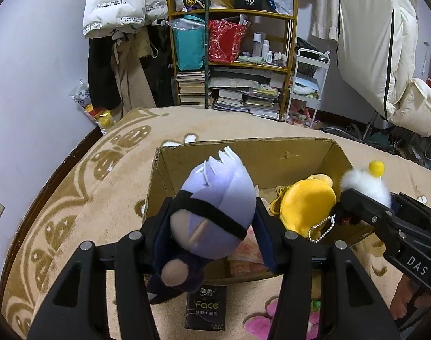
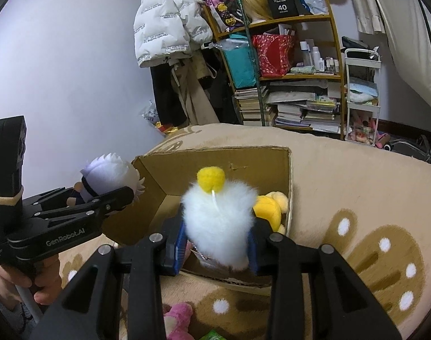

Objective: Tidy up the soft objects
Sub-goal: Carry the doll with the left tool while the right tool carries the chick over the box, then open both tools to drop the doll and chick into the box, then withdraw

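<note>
An open cardboard box [image 1: 272, 153] [image 2: 215, 155] stands on the beige patterned carpet. My left gripper [image 1: 212, 209] [image 2: 122, 195] is shut on a plush doll [image 1: 215, 198] [image 2: 108, 175] with lavender hair, a black blindfold and a dark body, held over the box's near left corner. My right gripper [image 2: 217, 226] [image 1: 354, 198] is shut on a white fluffy toy [image 2: 218, 215] [image 1: 362, 184] topped by a yellow pom-pom, held over the box's near right side. A yellow plush [image 1: 306, 204] [image 2: 269, 206] with a ball chain lies inside the box, along with some pink packaging.
A black tissue pack [image 1: 205, 307] lies on the carpet in front of the box, with a pink plush [image 2: 177, 320] and a green item nearby. A crowded bookshelf [image 1: 232, 65], hanging coats and a white cart [image 1: 306, 82] line the far wall. A hand [image 2: 42, 286] grips the left handle.
</note>
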Tool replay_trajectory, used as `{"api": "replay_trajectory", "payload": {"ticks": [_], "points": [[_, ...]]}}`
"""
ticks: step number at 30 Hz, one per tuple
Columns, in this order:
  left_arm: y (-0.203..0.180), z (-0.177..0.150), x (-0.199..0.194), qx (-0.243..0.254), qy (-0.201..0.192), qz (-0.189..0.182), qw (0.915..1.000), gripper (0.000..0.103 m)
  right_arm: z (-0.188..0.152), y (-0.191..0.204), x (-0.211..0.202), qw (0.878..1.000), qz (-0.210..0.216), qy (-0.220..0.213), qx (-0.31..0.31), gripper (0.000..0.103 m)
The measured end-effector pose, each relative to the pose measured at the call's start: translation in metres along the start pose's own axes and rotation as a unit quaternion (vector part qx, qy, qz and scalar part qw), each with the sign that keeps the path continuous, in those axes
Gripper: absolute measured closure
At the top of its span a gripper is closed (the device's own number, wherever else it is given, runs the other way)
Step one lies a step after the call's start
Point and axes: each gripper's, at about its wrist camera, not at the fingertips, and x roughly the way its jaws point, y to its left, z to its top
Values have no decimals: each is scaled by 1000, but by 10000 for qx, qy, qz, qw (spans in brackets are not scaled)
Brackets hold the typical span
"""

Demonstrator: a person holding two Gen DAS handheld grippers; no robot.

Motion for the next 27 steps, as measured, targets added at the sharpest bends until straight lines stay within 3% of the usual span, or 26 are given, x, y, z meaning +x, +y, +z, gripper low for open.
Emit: {"api": "replay_trajectory", "payload": {"ticks": [13,15,17,20,27], "points": [[1,10,8,-77,72,-18,9999,51,-2,-3,-2,9999,90,-87,90,65],[1,10,10,-57,89,33,9999,47,-2,-5,-1,9998,144,-68,153,64],[1,10,9,-68,92,74,9999,32,-2,-6,0,9996,187,-49,198,62],[2,10,8,-103,73,98,9999,25,-2,-6,-1,9996,192,-53,197,62],[9,8,3,-132,261,254,9992,19,-2,-4,-5,9995,190,-102,252,39]]}}
